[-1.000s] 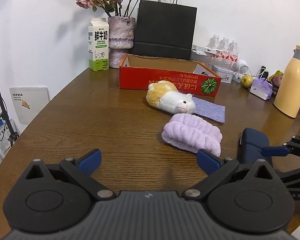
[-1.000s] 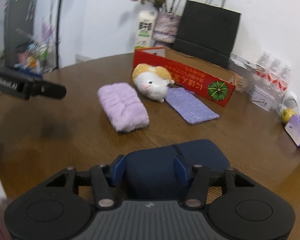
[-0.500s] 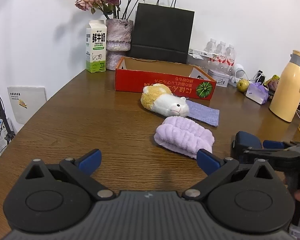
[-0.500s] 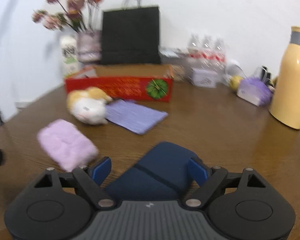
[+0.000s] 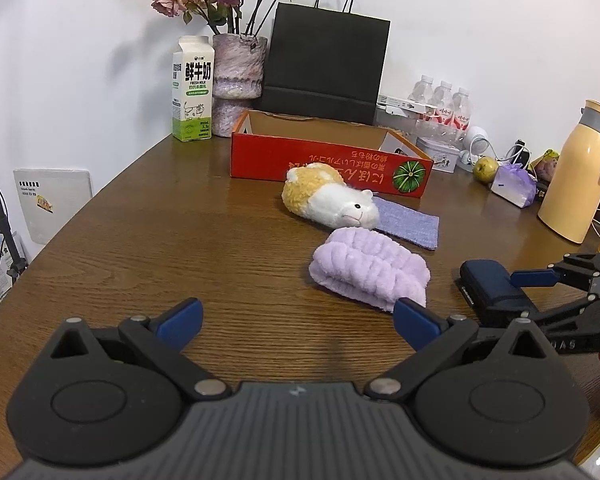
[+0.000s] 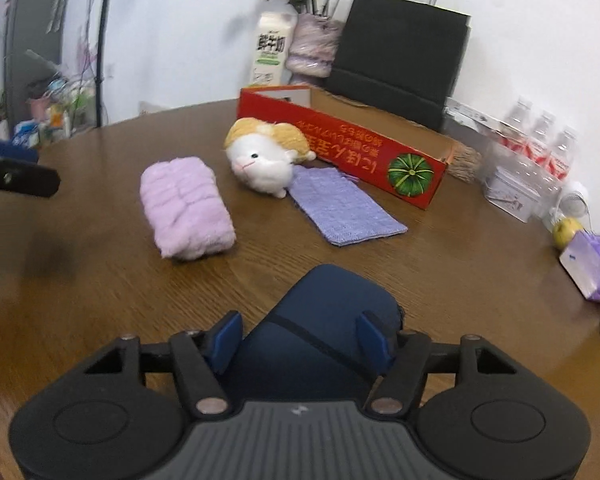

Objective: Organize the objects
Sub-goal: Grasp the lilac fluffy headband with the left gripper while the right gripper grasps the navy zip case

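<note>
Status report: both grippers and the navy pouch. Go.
Left gripper open, empty. Right gripper jaws just closing around navy pouch on the table. Path to red box partly blocked by purple cloth.

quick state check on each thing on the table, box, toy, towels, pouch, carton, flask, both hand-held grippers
red box: open-topped, inside mostly hidden
plush hamster: lying on its side
purple towel: rolled
purple cloth: flat
navy pouch: on the table, between the right jaws
milk carton: upright
yellow flask: upright, lid on
left hand-held gripper: open, empty
right hand-held gripper: jaws just been closing on the pouch
</note>
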The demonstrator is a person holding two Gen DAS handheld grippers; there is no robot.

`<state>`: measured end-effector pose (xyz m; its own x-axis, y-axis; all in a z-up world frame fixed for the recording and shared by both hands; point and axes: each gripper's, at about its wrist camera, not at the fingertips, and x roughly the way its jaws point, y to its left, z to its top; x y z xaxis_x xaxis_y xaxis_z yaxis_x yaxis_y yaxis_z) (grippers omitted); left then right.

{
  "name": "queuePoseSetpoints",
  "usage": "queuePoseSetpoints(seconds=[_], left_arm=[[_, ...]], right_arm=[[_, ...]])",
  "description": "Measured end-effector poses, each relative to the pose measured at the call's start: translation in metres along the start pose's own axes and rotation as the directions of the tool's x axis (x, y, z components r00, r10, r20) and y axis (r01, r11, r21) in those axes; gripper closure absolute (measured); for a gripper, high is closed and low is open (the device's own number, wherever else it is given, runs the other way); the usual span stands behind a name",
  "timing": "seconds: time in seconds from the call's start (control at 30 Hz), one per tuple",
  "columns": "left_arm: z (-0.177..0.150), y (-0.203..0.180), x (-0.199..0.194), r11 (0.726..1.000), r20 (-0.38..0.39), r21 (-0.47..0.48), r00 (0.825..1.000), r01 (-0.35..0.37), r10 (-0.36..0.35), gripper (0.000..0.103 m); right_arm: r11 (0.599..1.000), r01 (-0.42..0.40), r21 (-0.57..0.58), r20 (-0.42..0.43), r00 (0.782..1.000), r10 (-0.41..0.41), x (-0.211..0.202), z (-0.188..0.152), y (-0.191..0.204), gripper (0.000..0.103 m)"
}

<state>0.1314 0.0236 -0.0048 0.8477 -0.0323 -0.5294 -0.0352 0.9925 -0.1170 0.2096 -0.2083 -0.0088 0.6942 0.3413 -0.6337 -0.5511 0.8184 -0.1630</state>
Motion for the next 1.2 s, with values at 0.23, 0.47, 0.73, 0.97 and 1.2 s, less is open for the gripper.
queuePoseSetpoints(seconds=[0.23,0.47,0.73,0.97,1.2], left_arm=[[0.001,-0.007,0.008,1.0,-0.015,0.018,1.0,0.002,-0.002,0.0],[0.001,-0.012,0.018,1.0,-0.031,0.024,0.999,0.01,-0.009,0.0],[0.006,-0.021,0.032,0.999,-0.038,0.039,0.999,0.029,-0.028,0.0],[0.016,-0.036,0.047,0.994,-0.04,0.092,0.998,0.053,-0.05,0.0],[0.03,-0.061,0.076,0.97,-0.084,0.211,0.991,0.117,-0.101,0.0]], right_arm=[[0.935,0.142,0.325,0.022,0.987,-0.157,-0.003,-0.006,-0.006,0.01],[0.914,0.153,0.376,-0.05,0.988,-0.145,0.016,-0.015,-0.012,0.009],[0.967,0.057,0.248,0.008,0.998,-0.061,0.025,-0.006,-0.01,0.035],[0.966,0.046,0.253,0.021,0.998,-0.053,0.037,0.0,-0.023,0.035],[0.961,0.056,0.271,0.018,0.998,-0.063,0.037,-0.001,-0.027,0.034]])
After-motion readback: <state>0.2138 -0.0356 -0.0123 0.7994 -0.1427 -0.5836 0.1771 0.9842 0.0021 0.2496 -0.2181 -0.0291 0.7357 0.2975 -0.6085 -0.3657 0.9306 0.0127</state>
